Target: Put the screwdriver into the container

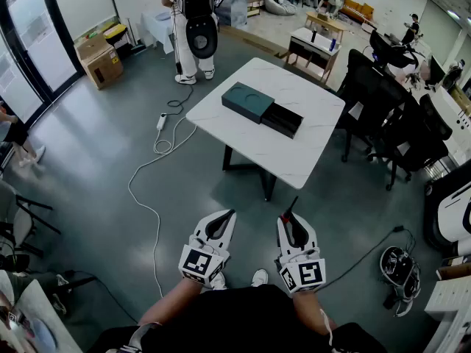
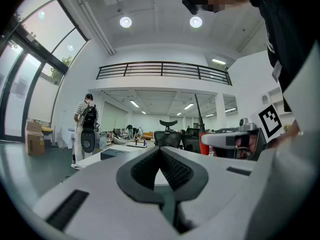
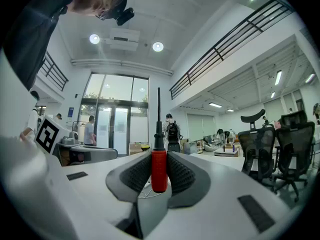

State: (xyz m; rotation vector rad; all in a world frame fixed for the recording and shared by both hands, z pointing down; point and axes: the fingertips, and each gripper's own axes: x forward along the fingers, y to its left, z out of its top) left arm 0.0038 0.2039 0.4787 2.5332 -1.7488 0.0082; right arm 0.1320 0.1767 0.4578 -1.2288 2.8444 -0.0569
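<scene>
Transport step: right gripper (image 3: 159, 158) pinched the screwdriver (image 3: 159, 171) by its red handle, shaft up, well short of the table (image 1: 298, 160). Left gripper (image 2: 160, 153) was pressed together, empty. Next move likely needs walking up and lowering it into the container (image 1: 263, 110).

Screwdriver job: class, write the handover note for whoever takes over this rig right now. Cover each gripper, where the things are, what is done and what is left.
Right gripper: jaws shut on the red handle of the screwdriver, shaft pointing forward.
Left gripper: jaws shut, holding nothing.
Container: on the white table ahead, its dark tray slid out and apparently empty.
Done: screwdriver is in grip.
Left: both grippers are over the floor, short of the table. Walk up and lay the screwdriver in the open tray.
</scene>
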